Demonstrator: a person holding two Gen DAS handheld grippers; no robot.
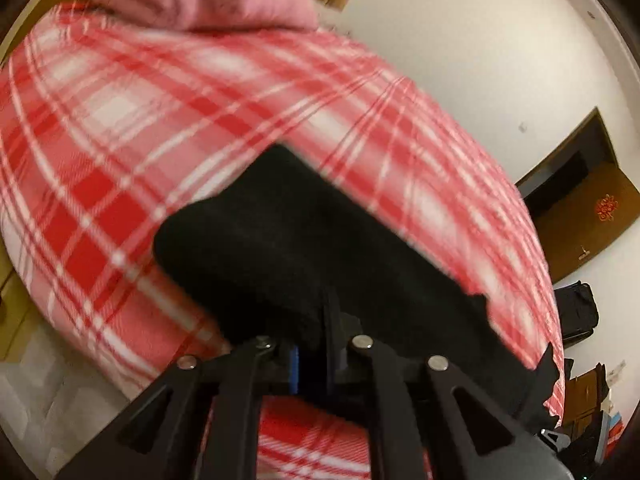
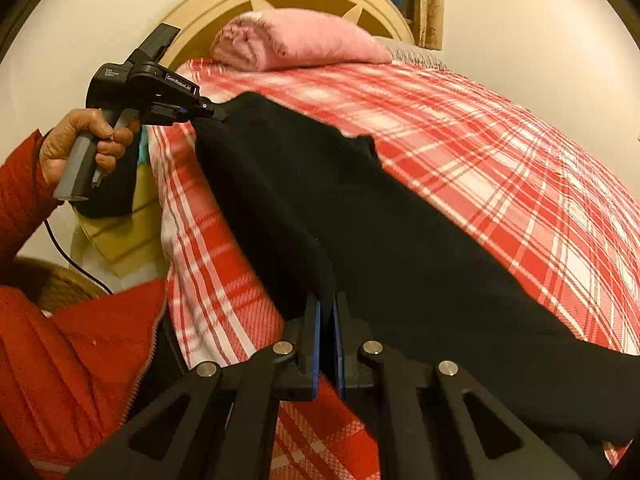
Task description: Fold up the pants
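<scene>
**Black pants held over the plaid bed by both tongs**

My left gripper (image 2: 218,114) pinches 1 corner of the black soft-knit pants (image 2: 360,232), lifting that edge above the red-and-white plaid blanket (image 2: 500,152). My right gripper (image 2: 328,320) has its 2 blue-padded fingers (image 2: 316,332) closed on a fold of the same cloth. The pants stretch between the 2 grips, their far side draped on the blanket. A rolled pink fleece blanket (image 2: 304,40) lies by the cream wooden headboard (image 2: 200,12).
</scene>
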